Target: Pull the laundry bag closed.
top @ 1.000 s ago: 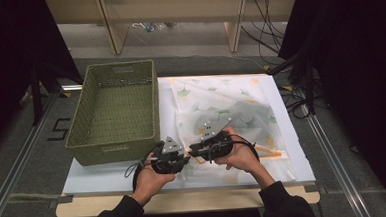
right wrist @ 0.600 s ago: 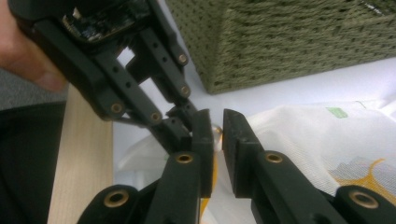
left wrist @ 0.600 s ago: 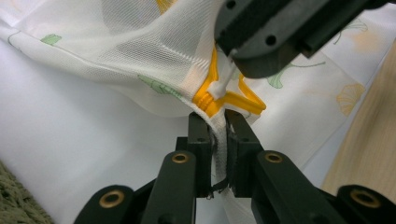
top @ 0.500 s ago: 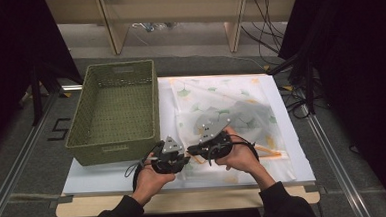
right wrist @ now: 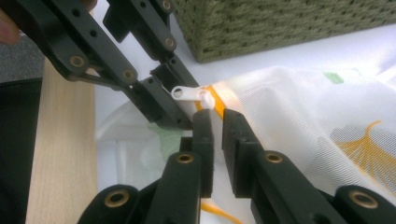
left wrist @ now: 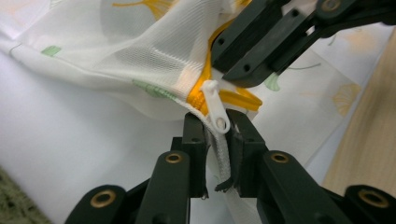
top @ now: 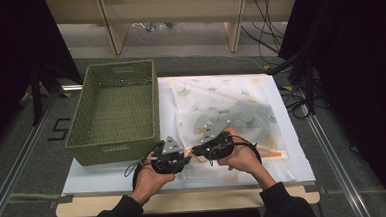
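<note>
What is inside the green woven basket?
The basket holds nothing visible: its woven floor shows bare in the high view. Only the strip behind its near wall is covered.

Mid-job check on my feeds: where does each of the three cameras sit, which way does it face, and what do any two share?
High view: above the table's near side, looking forward and down; both forearms, left gripper, right gripper, green woven basket.
Left gripper view: rides the left gripper, faces the white mesh laundry bag; its jaws pinch fabric below the white zipper pull.
Right gripper view: rides the right gripper, faces the basket; its jaws grip the bag.
Both gripper views share the zipper pull.
</note>
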Demonstrator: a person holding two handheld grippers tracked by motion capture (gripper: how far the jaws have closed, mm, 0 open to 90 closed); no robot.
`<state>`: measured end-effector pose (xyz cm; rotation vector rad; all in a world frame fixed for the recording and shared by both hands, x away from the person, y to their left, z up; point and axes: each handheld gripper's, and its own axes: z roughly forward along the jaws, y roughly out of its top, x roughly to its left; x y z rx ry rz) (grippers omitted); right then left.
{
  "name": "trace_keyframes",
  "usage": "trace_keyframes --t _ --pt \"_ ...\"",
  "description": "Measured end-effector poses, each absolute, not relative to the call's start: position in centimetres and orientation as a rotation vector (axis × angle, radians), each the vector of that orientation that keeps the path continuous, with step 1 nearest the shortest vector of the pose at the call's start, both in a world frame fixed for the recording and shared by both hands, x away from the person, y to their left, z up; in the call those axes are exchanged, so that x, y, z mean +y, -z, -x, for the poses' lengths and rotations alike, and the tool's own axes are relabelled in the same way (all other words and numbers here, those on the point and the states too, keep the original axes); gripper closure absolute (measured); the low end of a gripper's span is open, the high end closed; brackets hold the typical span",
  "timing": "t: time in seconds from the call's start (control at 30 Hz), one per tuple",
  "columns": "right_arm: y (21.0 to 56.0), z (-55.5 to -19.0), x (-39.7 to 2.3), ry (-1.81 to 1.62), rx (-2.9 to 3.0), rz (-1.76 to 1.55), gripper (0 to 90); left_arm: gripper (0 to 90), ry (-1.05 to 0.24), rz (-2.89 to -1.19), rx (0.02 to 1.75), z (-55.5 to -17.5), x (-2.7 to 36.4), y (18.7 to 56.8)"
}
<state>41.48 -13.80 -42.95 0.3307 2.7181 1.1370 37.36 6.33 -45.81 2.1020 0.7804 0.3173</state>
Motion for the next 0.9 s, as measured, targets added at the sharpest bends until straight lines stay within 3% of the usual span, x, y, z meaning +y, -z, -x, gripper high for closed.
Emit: trace_keyframes --t 0.4,0.67,0.9 --pt "43.6 -41.6 -13.8 -1.109 2.726 -0.341 86.4 76.7 -0.347 -2.130 0.700 -37.1 6.0 45.7" --pt "42.9 -40.7 -14.6 -1.058 2.651 -0.315 79.9 84.8 -0.382 -2.138 0.703 -37.5 6.1 45.4" --pt "43.3 -40.1 -14.7 -0.985 2.629 -0.309 74.8 86.2 -0.392 -2.154 0.655 -37.7 6.0 44.9"
